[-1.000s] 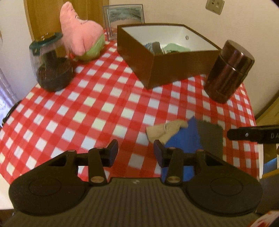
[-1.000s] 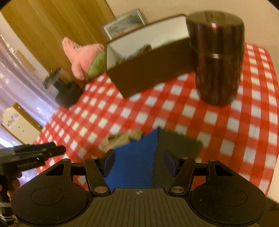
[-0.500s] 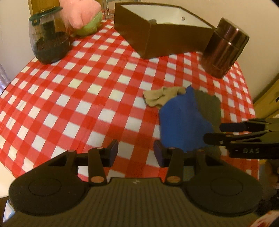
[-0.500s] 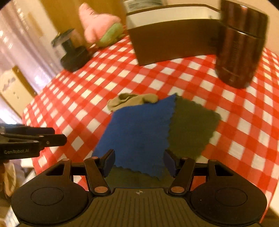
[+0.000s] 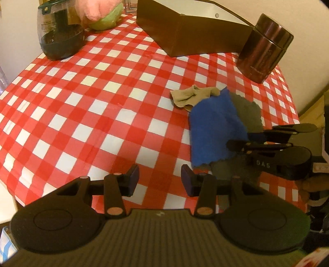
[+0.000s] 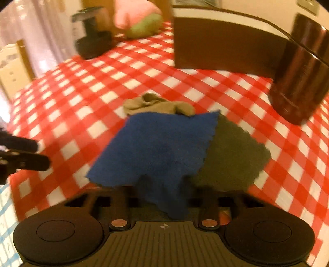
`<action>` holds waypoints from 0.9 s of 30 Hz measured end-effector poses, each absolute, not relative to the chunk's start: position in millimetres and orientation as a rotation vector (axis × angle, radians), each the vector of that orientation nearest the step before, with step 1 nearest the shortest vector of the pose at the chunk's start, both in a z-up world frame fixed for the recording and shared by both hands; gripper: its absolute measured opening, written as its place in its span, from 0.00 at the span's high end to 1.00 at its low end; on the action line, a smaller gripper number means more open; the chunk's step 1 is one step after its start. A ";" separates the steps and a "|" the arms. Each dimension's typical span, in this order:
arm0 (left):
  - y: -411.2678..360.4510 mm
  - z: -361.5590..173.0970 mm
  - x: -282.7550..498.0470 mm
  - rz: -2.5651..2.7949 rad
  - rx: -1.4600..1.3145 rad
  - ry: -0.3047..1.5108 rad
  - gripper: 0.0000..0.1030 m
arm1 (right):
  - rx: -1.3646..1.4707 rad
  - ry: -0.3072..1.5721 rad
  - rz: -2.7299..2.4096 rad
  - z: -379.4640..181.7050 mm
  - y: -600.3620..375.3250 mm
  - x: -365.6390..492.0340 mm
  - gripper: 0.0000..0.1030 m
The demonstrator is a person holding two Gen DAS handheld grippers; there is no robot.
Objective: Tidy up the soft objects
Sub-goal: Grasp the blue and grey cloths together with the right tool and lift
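Right wrist view: the right gripper [image 6: 164,197] is closing its fingers on the near corner of the blue cloth [image 6: 162,147], which is bunched up between them and hides the fingertips. That cloth lies partly over a dark grey cloth [image 6: 234,156] spread on its right, both flat on the bench [image 6: 86,115] with its red-and-white checked cover. At the blue cloth's far edge, partly under it, sits a crumpled beige cloth [image 6: 156,104].

Left wrist view: the left gripper [image 5: 160,178] hovers over bare checks near the bench edge, its fingers apart with nothing between them, just left of the blue cloth [image 5: 213,129]. The right gripper [image 5: 236,143] reaches in from the right onto the cloths' near side.

Farther back on the right stands a dark brown canister [image 5: 265,49], and just beside it, left of it, a brown box [image 5: 193,37] with a white inside. At the far left is a glass jar [image 5: 59,35] with dark contents, and next to it a pink and green plush [image 5: 102,14].
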State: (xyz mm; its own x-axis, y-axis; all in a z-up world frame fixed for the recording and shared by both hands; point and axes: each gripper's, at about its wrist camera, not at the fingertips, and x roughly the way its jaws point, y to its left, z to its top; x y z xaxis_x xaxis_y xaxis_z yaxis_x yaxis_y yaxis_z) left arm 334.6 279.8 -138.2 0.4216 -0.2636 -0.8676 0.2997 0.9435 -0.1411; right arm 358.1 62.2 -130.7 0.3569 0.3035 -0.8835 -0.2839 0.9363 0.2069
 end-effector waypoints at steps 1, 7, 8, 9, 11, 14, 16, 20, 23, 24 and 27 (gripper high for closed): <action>277.1 -137.5 334.6 -0.356 0.038 1.079 0.60 | 0.012 1.142 0.382 -128.7 61.1 357.6 0.92; 257.2 -130.5 333.6 -0.393 0.070 1.058 0.60 | 0.230 1.104 0.391 -106.5 19.2 355.2 0.94; 254.9 -129.8 333.1 -0.397 0.073 1.054 0.60 | 0.266 1.095 0.392 -100.5 9.6 352.8 0.94; 252.3 -129.2 333.2 -0.401 0.074 1.052 0.60 | 0.303 1.081 0.390 -93.6 -1.1 349.6 0.94; 247.2 -128.0 332.5 -0.413 0.073 1.048 0.60 | 0.380 1.044 0.377 -79.7 -25.5 341.0 0.94; 239.0 -126.8 331.1 -0.434 0.082 1.040 0.60 | 0.435 0.980 0.259 -61.5 -58.2 326.4 0.94; 233.1 -126.0 331.3 -0.447 0.087 1.035 0.60 | 0.456 0.929 0.193 -51.8 -74.9 316.3 0.94; 224.0 -124.5 332.7 -0.468 0.099 1.030 0.60 | 0.422 0.857 0.189 -35.1 -82.2 302.9 0.94; 220.2 -123.1 333.6 -0.477 0.107 1.025 0.60 | 0.426 0.890 0.288 -38.2 -67.7 298.9 0.94; 219.8 -122.9 333.9 -0.477 0.110 1.025 0.60 | 0.424 0.910 0.324 -43.5 -59.5 298.1 0.94; 221.1 -123.1 334.0 -0.467 0.114 1.029 0.60 | 0.462 0.979 0.429 -64.8 -31.7 303.1 0.94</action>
State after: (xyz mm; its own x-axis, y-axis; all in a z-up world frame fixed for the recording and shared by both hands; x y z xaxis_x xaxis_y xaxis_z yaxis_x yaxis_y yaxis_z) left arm 334.0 221.1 -123.1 0.4269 -0.3200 -0.8458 0.4254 0.8964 -0.1244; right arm 303.1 -31.7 -64.8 0.4903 0.5403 -0.6838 -0.1372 0.8227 0.5517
